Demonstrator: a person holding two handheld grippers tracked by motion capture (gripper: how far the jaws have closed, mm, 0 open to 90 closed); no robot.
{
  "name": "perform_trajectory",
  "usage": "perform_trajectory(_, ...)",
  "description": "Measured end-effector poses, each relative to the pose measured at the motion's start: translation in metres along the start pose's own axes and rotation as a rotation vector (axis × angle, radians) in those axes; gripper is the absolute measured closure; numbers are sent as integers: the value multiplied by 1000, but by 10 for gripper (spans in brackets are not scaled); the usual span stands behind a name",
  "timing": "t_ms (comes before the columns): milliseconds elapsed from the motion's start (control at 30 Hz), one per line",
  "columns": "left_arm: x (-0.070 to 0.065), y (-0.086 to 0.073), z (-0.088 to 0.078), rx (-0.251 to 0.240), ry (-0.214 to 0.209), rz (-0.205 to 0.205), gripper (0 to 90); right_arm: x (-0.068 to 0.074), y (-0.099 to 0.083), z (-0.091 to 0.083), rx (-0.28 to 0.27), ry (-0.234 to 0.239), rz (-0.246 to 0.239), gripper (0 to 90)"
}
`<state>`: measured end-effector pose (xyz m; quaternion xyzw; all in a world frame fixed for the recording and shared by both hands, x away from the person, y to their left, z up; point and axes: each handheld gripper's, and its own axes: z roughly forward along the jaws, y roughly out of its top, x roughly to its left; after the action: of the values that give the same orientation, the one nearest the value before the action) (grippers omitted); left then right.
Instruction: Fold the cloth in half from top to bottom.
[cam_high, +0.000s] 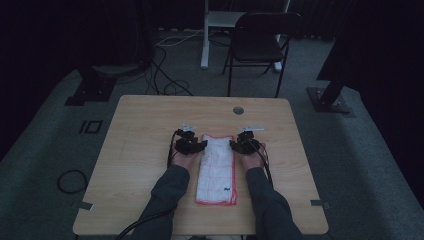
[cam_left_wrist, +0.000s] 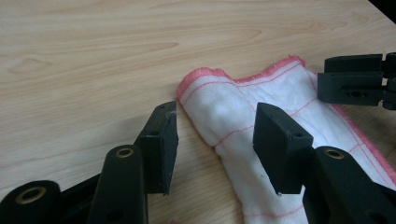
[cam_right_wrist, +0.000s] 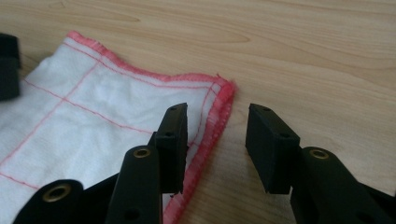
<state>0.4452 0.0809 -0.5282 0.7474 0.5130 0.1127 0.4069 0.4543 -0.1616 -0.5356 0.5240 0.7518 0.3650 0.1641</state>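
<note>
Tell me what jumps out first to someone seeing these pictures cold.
The white cloth with a pink-red hem stands out, folded into a long strip at the middle of the pale wooden table. Two black claws flank its far end: the left claw and the right claw, both open, each straddling a far corner of the cloth. Behind the table, a dark folding chair stands in the dim room.

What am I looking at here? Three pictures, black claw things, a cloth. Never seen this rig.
No robot: a person holds a two-jaw tool in each hand. The high view looks down on a wooden table. On it lies a folded white cloth with a pink hem, with the left hand-held gripper and right hand-held gripper at its far corners. The other two pictures come from cameras riding on each tool, looking along its black jaws. Both stand open, each straddling a cloth edge; nothing is gripped.
</note>
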Motion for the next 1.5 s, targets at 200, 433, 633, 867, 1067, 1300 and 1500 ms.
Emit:
perform_trajectory(200,-6,-1,13,45,65,39,481,1,2,5,34,-7,-13,585)
perform_trajectory(433,-5,2,16,58,92,49,527,6,4,7,48,-24,-56,634)
perform_trajectory(633,0,9,18,107,68,11,749,8,7,10,62,22,-39,825)
perform_trajectory(867,6,17,17,120,26,-40,869,7,13,12,62,39,-43,866)
perform_trajectory(1067,5,32,1,56,6,-17,872,8,24,1,-14,42,-38,867)
perform_trajectory(1300,-2,47,-23,-11,-15,42,871,8,36,-23,-104,86,-46,867)
perform_trajectory(1500,-12,34,-45,-57,-45,95,868,11,26,-42,-142,124,-92,866)
